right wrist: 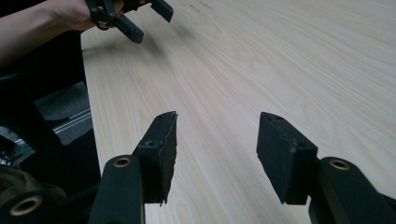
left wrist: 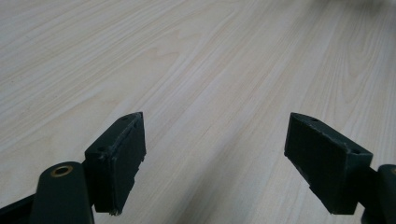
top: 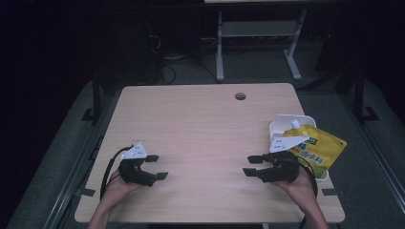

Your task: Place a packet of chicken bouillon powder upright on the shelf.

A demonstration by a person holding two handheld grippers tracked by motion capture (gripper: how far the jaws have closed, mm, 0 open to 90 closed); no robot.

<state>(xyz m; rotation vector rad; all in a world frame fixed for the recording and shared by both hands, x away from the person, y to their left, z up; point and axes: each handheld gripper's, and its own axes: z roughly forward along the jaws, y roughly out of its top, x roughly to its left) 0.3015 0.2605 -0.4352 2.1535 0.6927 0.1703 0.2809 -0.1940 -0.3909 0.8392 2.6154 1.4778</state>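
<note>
Desk: the pale wooden desk (top: 200, 138) is mostly bare, with a small round hole (top: 240, 96) near its far edge.
Tub: a white plastic tub (top: 279, 125) sits at the desk's right edge.
Pouch: a yellow soft pouch with a white spout (top: 319, 145) lies tilted in the tub and hangs over the right edge. It looks floppy.
Right gripper: the black right gripper (top: 253, 165) hovers just left of the tub, its jaws apart and holding nothing.
Left gripper: the black left gripper (top: 156, 167) hovers near the front left corner, jaws apart, holding nothing.
Next step, a guess: turn the right gripper toward the pouch and pinch near the stiff spout, slowly, so it does not slip.
</note>
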